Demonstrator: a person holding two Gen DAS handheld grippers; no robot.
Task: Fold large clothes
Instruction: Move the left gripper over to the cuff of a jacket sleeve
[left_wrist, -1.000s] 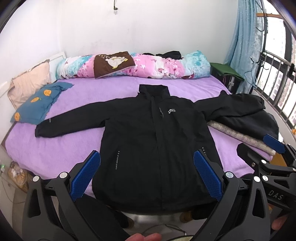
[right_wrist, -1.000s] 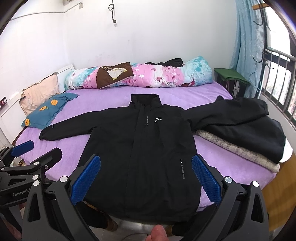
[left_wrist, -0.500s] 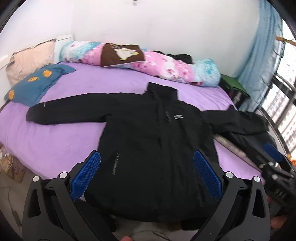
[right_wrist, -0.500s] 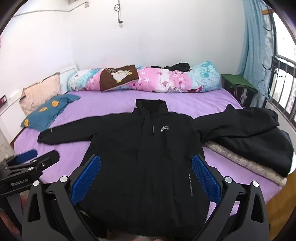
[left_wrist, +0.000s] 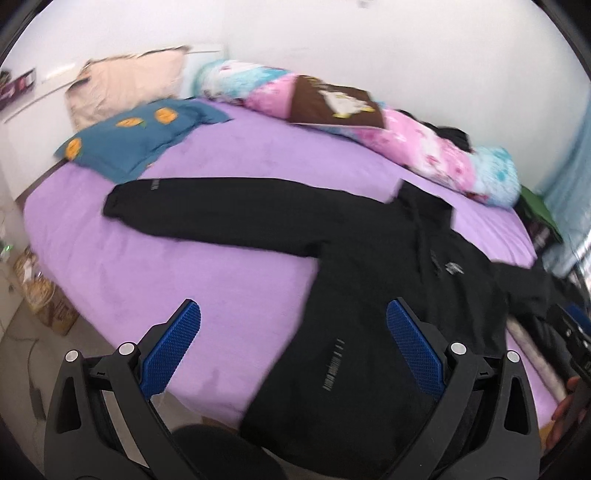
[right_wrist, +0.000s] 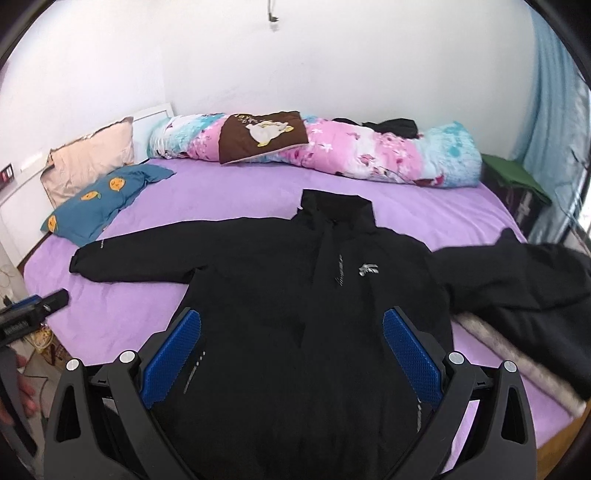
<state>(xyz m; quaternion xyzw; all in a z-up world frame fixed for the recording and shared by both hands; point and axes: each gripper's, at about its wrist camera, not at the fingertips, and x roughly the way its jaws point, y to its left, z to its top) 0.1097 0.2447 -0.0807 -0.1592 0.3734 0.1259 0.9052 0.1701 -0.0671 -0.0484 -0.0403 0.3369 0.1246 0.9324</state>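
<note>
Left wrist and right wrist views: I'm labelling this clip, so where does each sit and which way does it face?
Left wrist: on the left hand-held gripper, open, at the bed's foot, facing the jacket's spread sleeve.
Right wrist: on the right hand-held gripper, open, facing the black jacket squarely; fingers of a hand show at left.
Shared: jacket, purple bed, teal pillow.

Purple-sheeted bed (right_wrist: 236, 192) is carrying black jacket (right_wrist: 295, 295) lying flat, blue pillow (right_wrist: 99, 203), floral rolled quilt (right_wrist: 369, 155) lying along wall.
</note>
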